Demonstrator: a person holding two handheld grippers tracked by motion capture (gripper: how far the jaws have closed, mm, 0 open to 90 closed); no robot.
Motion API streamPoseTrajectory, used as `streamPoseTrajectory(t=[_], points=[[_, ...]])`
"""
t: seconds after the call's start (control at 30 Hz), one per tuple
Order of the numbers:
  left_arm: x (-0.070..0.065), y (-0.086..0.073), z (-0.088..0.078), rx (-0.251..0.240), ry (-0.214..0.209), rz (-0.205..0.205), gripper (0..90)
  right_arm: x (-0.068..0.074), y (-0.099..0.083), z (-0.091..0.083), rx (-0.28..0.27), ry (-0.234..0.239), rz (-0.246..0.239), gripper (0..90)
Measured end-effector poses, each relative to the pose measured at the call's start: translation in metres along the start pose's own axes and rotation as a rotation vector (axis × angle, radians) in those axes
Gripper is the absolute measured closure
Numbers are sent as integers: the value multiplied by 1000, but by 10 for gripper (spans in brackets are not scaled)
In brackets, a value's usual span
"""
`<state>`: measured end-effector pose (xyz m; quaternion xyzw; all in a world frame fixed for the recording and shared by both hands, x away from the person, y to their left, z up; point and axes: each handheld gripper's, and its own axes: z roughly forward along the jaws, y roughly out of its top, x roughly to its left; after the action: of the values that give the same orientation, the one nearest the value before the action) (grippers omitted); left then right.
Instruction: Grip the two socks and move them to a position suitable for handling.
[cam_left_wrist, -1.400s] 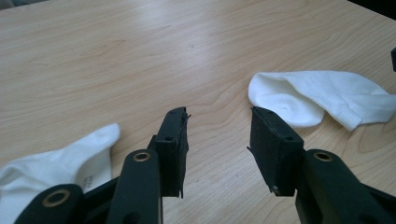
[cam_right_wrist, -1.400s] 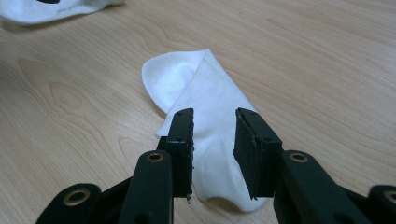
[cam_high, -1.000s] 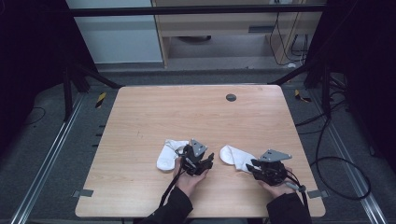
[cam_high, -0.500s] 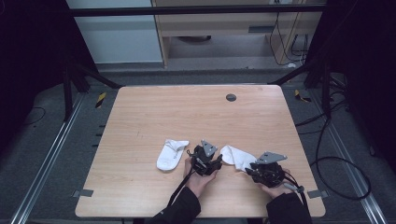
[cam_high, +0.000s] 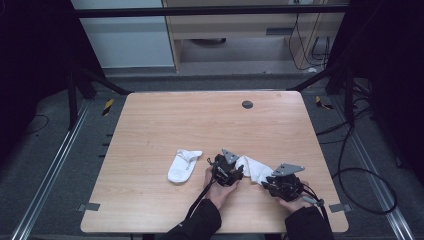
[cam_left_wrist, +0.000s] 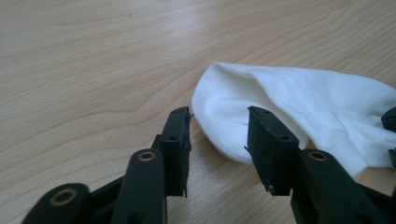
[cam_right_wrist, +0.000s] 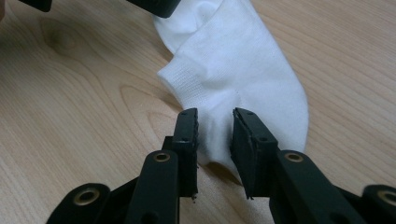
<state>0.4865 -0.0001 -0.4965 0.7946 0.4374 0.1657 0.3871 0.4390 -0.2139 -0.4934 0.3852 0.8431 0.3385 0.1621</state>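
Two white socks lie on the wooden table (cam_high: 165, 125). One sock (cam_high: 183, 165) rests alone at the left of both hands. The other sock (cam_high: 253, 168) stretches between my grippers. My left gripper (cam_high: 238, 171) has just been closing its jaws around that sock's rounded end (cam_left_wrist: 243, 107); a strip of bare wood shows between one pad and the fabric, so it is open. My right gripper (cam_high: 268, 181) has its jaws close together, just closing further, with the sock's other end (cam_right_wrist: 233, 79) filling the gap (cam_right_wrist: 215, 114) between the pads.
A small black round insert (cam_high: 247, 104) sits in the tabletop near the far edge. Grey tape tabs (cam_high: 86, 206) mark the near corners. Metal rails and cables (cam_high: 360, 165) run along the floor beside the table.
My left gripper has moved right, away from the lone sock and up to the end of the sock by the right gripper. The right hand has stayed in place.
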Motion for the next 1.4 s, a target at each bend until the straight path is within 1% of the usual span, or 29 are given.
streamPoseTrajectory(t=[0.07, 0.17, 0.37, 0.53, 0.6, 0.73, 0.87, 0.97, 1.03, 1.1, 1.13, 1.2, 1.23, 1.33, 1.4], points=[[1, -1, 4, 15, -2, -10, 657, 0, 0, 1, 6, 6, 4, 738], [3, -2, 6, 26, 3, -7, 712, 0, 0, 2, 11, 7, -3, 766], [2, -3, 5, 24, 4, 1, 812, 0, 1, 2, 20, 16, 4, 821], [1, -3, 5, 22, 7, 4, 869, 1, 2, 2, 21, 18, 8, 835], [1, -3, 5, 22, 9, 7, 878, 1, 2, 0, 4, 25, 19, 836], [3, -3, 4, 21, 6, 9, 882, -1, 6, -5, -64, 37, 43, 836], [4, -4, 2, 23, 0, 26, 885, -6, 8, -10, -140, 40, 108, 835], [3, -5, 0, 15, -7, 31, 886, -12, 10, -12, -185, 26, 172, 835], [3, -5, -1, 14, -13, 42, 886, -16, 11, -12, -210, 3, 207, 834], [2, -6, -3, 17, -15, 59, 886, -20, 12, -11, -225, -21, 240, 835], [2, -6, -3, 15, -17, 60, 887, -21, 13, -10, -226, -36, 252, 835], [2, -6, -4, 18, -17, 67, 887, -24, 14, -9, -230, -65, 269, 835], [2, -6, -5, 17, -17, 68, 887, -26, 14, -8, -232, -82, 261, 835], [3, -5, -6, 18, -21, 68, 887, -31, 15, -7, -233, -125, 270, 835], [3, -5, -7, 16, -23, 69, 887, -35, 15, -7, -244, -143, 290, 835]])
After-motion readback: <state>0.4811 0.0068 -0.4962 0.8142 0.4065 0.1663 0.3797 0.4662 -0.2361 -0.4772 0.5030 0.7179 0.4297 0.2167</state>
